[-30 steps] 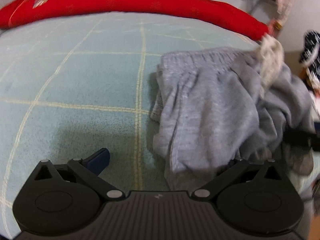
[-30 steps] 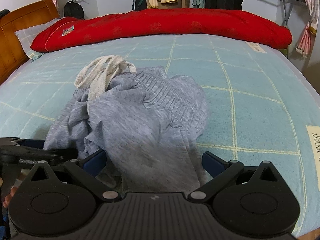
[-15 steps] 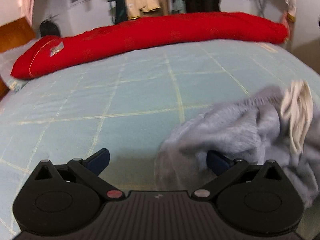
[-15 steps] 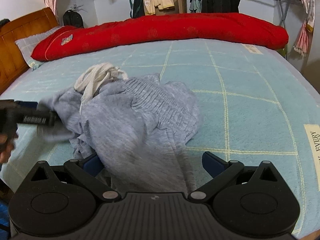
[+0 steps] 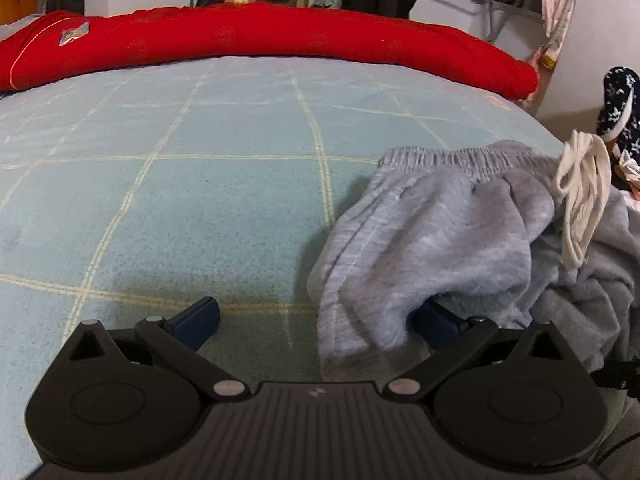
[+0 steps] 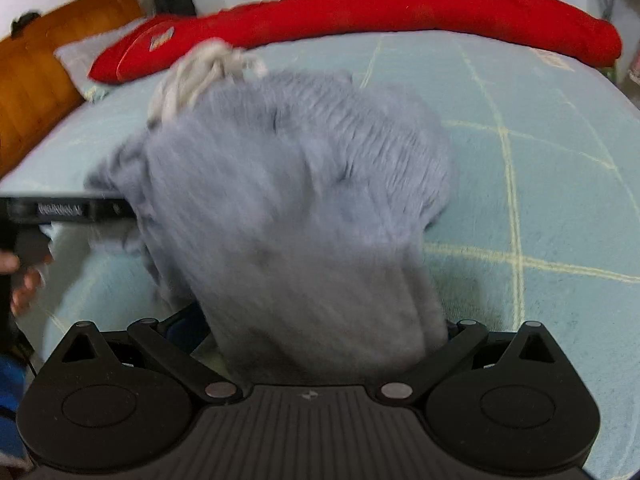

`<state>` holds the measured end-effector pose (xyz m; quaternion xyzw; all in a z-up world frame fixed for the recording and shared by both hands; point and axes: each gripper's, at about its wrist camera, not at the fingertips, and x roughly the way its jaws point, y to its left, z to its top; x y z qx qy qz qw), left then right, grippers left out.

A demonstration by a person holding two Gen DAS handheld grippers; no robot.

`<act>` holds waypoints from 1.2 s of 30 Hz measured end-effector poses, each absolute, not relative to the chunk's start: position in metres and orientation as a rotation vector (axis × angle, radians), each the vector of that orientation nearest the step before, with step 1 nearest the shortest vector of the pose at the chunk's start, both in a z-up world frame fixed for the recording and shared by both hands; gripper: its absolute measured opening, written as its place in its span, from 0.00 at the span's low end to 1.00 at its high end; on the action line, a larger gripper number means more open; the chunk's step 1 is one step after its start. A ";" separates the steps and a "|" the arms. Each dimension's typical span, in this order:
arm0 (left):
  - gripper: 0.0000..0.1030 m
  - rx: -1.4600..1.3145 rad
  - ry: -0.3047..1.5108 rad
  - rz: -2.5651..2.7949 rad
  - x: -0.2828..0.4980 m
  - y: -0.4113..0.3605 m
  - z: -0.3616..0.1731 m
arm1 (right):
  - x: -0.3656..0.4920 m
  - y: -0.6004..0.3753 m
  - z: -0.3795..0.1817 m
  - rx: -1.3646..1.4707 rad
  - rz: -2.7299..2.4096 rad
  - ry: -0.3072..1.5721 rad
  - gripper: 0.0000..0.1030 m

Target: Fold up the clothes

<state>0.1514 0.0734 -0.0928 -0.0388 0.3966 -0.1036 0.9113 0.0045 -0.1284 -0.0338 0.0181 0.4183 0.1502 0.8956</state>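
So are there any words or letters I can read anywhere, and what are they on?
None can be read for sure.
White lettering on the side of the left hand-held gripper, seen from the right wrist view: too blurred to read.
Patch on the red quilt: too small to tell if it has words.
Small mark on the gripper body: a symbol, not a word.

A bed (image 5: 200, 208) is covered by a light blue checked sheet. A long red quilt (image 5: 280, 44) is laid along its far edge, and a wooden headboard (image 6: 36, 76) is seen far left.
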 end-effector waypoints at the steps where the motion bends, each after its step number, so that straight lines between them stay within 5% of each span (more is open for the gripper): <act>1: 1.00 -0.091 0.820 -0.222 0.152 0.075 -0.095 | 0.002 -0.127 -0.037 0.004 0.326 0.851 1.00; 7: 1.00 -0.056 0.838 -0.235 0.157 0.073 -0.091 | -0.009 -0.119 -0.043 -0.127 0.351 0.810 1.00; 14: 0.97 0.045 0.782 -0.279 0.144 0.073 -0.050 | -0.025 -0.171 0.001 0.039 0.460 0.719 0.94; 17: 0.89 0.064 0.733 -0.325 0.134 0.070 -0.029 | -0.023 -0.197 0.017 0.100 0.495 0.678 0.82; 20: 0.75 0.083 0.696 -0.371 0.130 0.059 -0.016 | -0.007 -0.215 0.017 0.168 0.536 0.678 0.58; 23: 0.75 0.084 0.689 -0.404 0.130 0.046 -0.013 | 0.018 -0.223 0.004 0.234 0.545 0.693 0.50; 36: 0.76 0.110 0.727 -0.474 0.131 0.020 -0.024 | 0.071 -0.230 -0.048 0.483 0.595 0.729 0.59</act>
